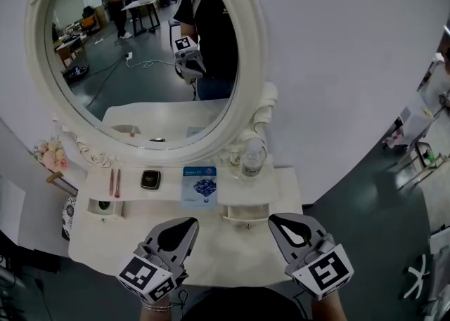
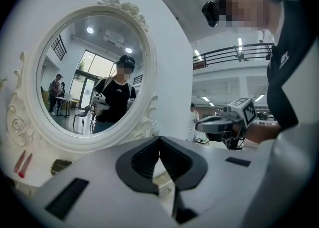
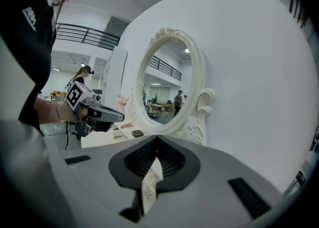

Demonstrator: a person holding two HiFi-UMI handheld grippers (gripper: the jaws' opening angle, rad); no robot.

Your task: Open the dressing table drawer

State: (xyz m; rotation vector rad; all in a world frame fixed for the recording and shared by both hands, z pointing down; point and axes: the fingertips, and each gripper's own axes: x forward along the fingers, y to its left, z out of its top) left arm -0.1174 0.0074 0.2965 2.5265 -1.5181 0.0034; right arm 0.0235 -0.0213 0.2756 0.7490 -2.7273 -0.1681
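Left gripper (image 1: 190, 224) and right gripper (image 1: 275, 221) hover low over the front of the white desk (image 1: 232, 260), tips pointing toward the oval mirror (image 1: 140, 53). Left gripper view: fingers (image 2: 139, 164) clenched, tips meeting, nothing grasped; only a pale sliver of the desk shows through the slot below the tips. Right gripper view: same reading, fingers (image 3: 142, 163) clenched tip to tip and empty. Task item: the drawer (image 1: 246, 213) sits under the raised shelf (image 1: 271, 185), right of centre, with its small knob (image 1: 247, 226) facing the person. In the head view it lies between the 2 gripper tips, near both, and neither appears to touch it. From this steep angle I cannot tell whether the drawer front is flush or slightly out. On the shelf: 2 pink sticks (image 1: 114, 182), 1 dark compact (image 1: 150, 179), 1 blue packet (image 1: 200, 185), and 1 clear bottle (image 1: 253, 159) just beside the mirror frame. Print on the packet is unreadable. A left-end compartment (image 1: 104, 206) holds something dark, too small to identify. The bottom edge of the head view cuts off both forearms. The mirror reflects the person's torso and 1 gripper, with the upper part cut off by the frame.
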